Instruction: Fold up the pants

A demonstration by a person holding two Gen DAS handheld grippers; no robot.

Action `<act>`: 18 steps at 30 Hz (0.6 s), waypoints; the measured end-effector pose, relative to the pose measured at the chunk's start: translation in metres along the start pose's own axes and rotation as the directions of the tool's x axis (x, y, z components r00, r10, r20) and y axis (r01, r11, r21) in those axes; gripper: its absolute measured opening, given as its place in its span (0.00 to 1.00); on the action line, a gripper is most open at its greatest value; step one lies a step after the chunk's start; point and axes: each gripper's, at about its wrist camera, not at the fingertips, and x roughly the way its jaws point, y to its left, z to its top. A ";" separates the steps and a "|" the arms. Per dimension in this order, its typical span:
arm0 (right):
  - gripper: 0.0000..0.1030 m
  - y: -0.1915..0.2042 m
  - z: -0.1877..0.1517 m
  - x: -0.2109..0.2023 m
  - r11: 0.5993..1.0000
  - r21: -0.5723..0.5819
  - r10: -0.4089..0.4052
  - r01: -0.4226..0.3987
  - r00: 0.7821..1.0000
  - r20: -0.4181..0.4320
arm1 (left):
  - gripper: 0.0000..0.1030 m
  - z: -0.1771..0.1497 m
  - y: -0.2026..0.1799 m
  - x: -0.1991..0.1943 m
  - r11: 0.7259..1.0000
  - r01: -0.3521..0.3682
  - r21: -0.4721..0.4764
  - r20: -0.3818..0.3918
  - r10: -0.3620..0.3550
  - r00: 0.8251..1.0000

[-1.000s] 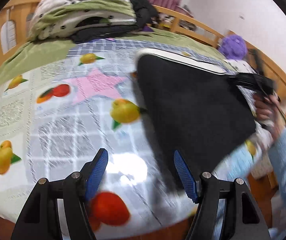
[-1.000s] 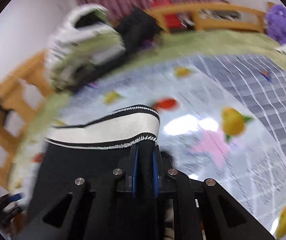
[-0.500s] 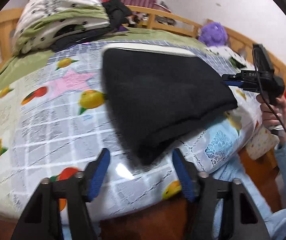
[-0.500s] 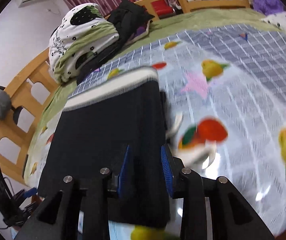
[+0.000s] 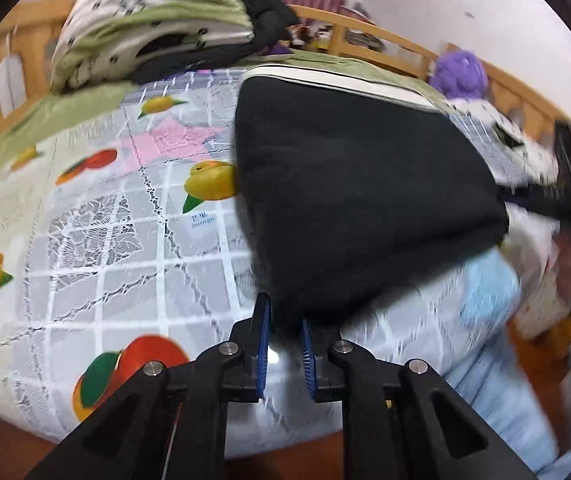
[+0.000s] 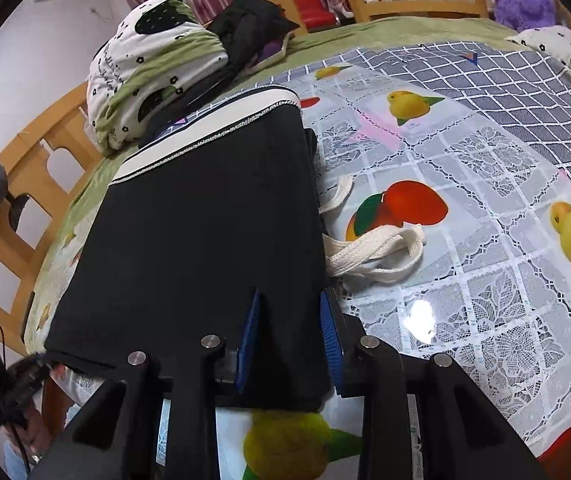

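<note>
A second ago the left hand-held gripper (image 5: 284, 338) stood wide open beside the folded black pants with a white waistband (image 5: 349, 196); now its blue pads have narrowed onto the near corner. The right hand-held gripper (image 6: 290, 344), then clamped shut on the fabric, now straddles the edge with pads parted.

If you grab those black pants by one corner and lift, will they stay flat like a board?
Probably not. The black pants lie limp on the tablecloth, so they would likely droop. The white drawstring already trails loose and would probably dangle.
</note>
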 end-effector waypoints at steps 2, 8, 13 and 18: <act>0.30 -0.003 0.000 0.000 1.000 0.010 0.015 -0.015 1.000 -0.005 | 0.30 -0.004 -0.004 -0.005 1.000 0.009 0.027 -0.011 -0.009 1.000; 0.33 -0.004 -0.002 0.001 0.999 0.041 0.026 -0.026 1.000 0.003 | 0.08 0.008 -0.009 0.003 0.997 -0.070 0.038 0.012 0.070 0.997; 0.33 -0.002 -0.002 0.002 0.999 0.019 0.039 -0.039 0.999 -0.026 | 0.08 0.025 0.007 0.006 0.986 -0.077 -0.148 0.066 0.087 0.994; 0.33 0.005 0.004 -0.015 0.998 -0.059 -0.004 0.004 1.000 -0.004 | 0.18 0.007 0.010 0.002 0.992 -0.052 -0.112 0.003 0.053 0.999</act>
